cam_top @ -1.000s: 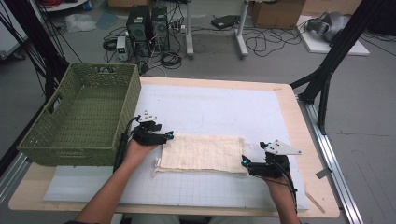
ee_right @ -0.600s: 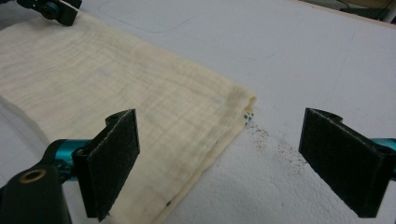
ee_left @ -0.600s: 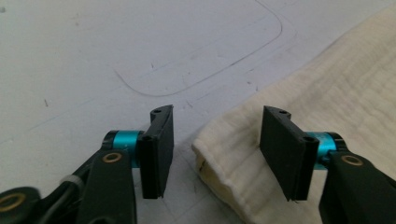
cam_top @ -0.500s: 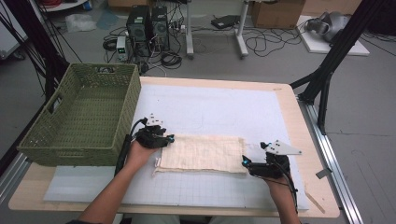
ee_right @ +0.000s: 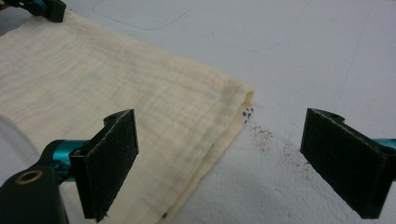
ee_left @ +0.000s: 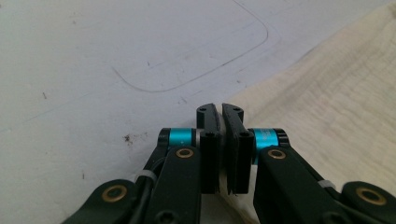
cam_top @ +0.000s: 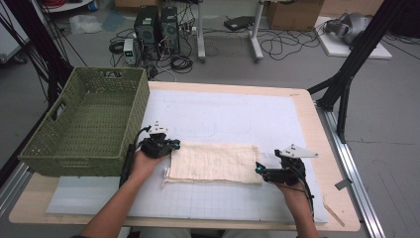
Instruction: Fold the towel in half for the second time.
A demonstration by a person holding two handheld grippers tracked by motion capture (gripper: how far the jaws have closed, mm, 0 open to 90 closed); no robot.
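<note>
The left tongs have just been closing and now stand nearly shut at the far left corner of the cloth; in the left gripper view the cloth edge runs in under the jaws, but whether any of it is pinched cannot be told. The right tongs stand wide, jaws level, straddling the near right corner of the cloth without touching it. The cloth lies flat and folded on the worktop between the two tongs, with a green basket beyond the left tongs.
</note>
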